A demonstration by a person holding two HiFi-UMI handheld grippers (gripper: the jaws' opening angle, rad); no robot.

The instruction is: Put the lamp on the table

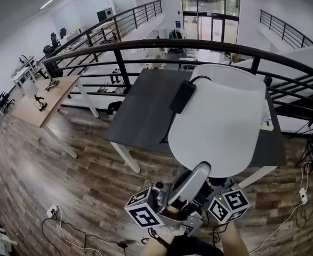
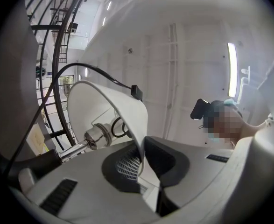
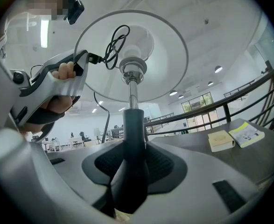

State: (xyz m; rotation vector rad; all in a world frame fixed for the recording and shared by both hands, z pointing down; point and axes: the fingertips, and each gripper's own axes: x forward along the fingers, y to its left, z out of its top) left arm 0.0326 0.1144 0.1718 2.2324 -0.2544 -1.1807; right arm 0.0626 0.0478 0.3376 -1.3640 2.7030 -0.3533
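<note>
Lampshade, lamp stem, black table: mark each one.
lampshade [image 1: 220,121], head view, middle of white outer surface
lamp stem [image 3: 133,129], right gripper view, black lower section
black table [image 1: 140,111], head view, bare top left of shade

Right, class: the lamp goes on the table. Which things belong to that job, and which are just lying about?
Job: white-shaded, black-stemmed lamp; dark grey table; left gripper, shut on the shade's rim; right gripper, shut on the stem.
Lying about: cream book; yellow-white booklet; light wooden desk; black metal railing.
</note>
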